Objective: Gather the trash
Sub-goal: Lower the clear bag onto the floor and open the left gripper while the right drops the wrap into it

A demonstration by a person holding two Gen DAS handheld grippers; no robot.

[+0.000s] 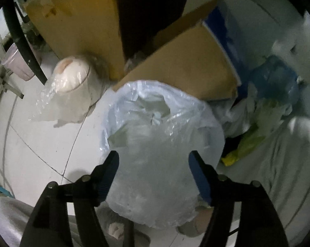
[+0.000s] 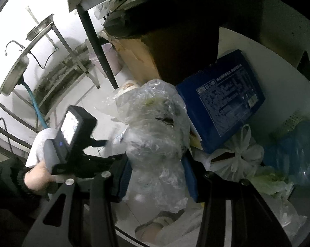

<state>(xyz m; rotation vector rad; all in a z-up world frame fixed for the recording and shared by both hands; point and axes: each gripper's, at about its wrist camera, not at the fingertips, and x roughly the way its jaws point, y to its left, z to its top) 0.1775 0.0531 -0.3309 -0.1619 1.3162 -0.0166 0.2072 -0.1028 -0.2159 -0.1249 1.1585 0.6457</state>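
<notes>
1. Down on the pale floor [image 1: 41,140], against the cardboard box [image 1: 186,65]: looking onto the white trash bag [image 1: 155,144], slumped with its mouth gaping upward.
2. Straddling that bag with the left gripper [image 1: 155,177]: fingers spread wide, one on either side of the film, pinching nothing as far as can be told.
3. Clamping the crumpled plastic wad [image 2: 155,135] in the right gripper [image 2: 157,177]: blue pads pressed into its flanks, most of the bundle sticking out beyond the tips, above the floor and just in front of the blue carton [image 2: 223,98].
4. Judged step: getting the wad over the bag's mouth and letting go inside.
5. Risk one: with nothing holding the rim, may see the mouth sag or fold shut, leaving the wad to land on the film and roll off onto the floor.
6. Risk two: springy, slippery wrap. Could squirm out of the pads early, or cling to one pad on release.
7. Risk three: crowded corner. Could snag the wad on the carton's edge, or brush the knotted white bag [image 2: 237,154] and the blue water jug [image 2: 295,154], scattering more litter.
8. Risk four: both tools close together. Could knock the left one, seen in the right view with the person's hand [image 2: 37,179] on it, while swinging across.
9. Safer: pinch the rim first, then drop from directly above.
</notes>
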